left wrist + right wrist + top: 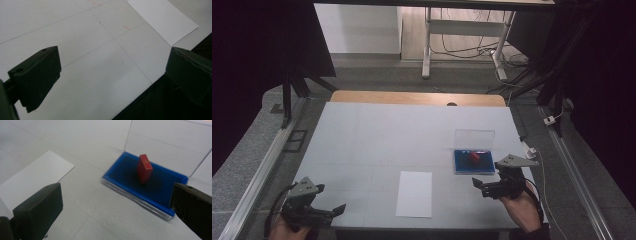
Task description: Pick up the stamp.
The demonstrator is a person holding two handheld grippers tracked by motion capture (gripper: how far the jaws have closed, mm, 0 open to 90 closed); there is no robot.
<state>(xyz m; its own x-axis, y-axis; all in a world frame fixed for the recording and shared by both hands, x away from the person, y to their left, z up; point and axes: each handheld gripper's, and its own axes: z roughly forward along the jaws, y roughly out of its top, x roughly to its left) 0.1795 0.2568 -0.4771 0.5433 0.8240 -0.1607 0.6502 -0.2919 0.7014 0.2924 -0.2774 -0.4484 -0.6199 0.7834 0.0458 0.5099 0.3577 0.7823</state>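
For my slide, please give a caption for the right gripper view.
Open right claw faces a red block standing in a blue case.

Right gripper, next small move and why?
Probably ease the right gripper forward toward the red block. Its jaws stand open and empty, short of the blue ink pad case, whose clear lid is raised. The block stands upright on the pad, free to grasp.
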